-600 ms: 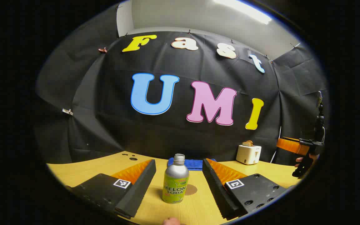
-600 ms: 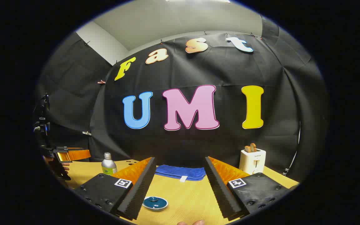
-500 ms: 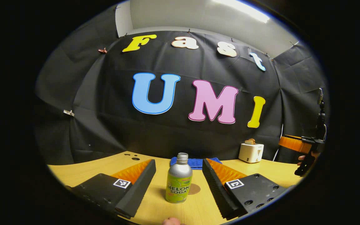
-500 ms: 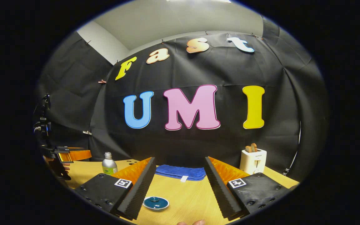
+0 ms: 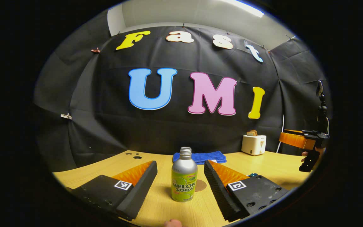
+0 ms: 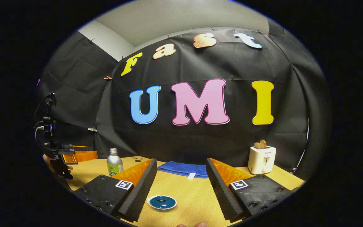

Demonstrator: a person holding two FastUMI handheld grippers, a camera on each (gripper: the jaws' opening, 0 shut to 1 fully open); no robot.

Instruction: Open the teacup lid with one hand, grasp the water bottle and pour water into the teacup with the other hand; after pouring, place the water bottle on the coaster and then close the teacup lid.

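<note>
A light wooden desk (image 5: 257, 164) runs across the lower part of both views, backed by a wall of black cloth. In the left gripper view, the left gripper (image 5: 180, 176) hangs just above the desk with its jaws spread wide, and the water bottle (image 5: 184, 179), silver at the neck with a green label, stands upright on the desk in the gap between them, touching neither finger. A thin round brown coaster (image 5: 200, 185) lies flat on the desk just behind and to the right of the bottle. Farther back a folded blue cloth (image 5: 200, 157) lies near the wall, and a small white toaster (image 5: 254, 144) stands to its right. At the far right edge of this view the other gripper shows, held by a hand (image 5: 310, 153). In the right gripper view, the right gripper (image 6: 179, 186) is also low over the desk with its jaws wide apart and holding nothing. The teacup lid (image 6: 162, 202), a small teal disc with a knob in a pale rim, sits low between the jaws, nearer the left finger and not touching it; the cup beneath it cannot be made out. In this view the bottle stands well off to the left.
</note>
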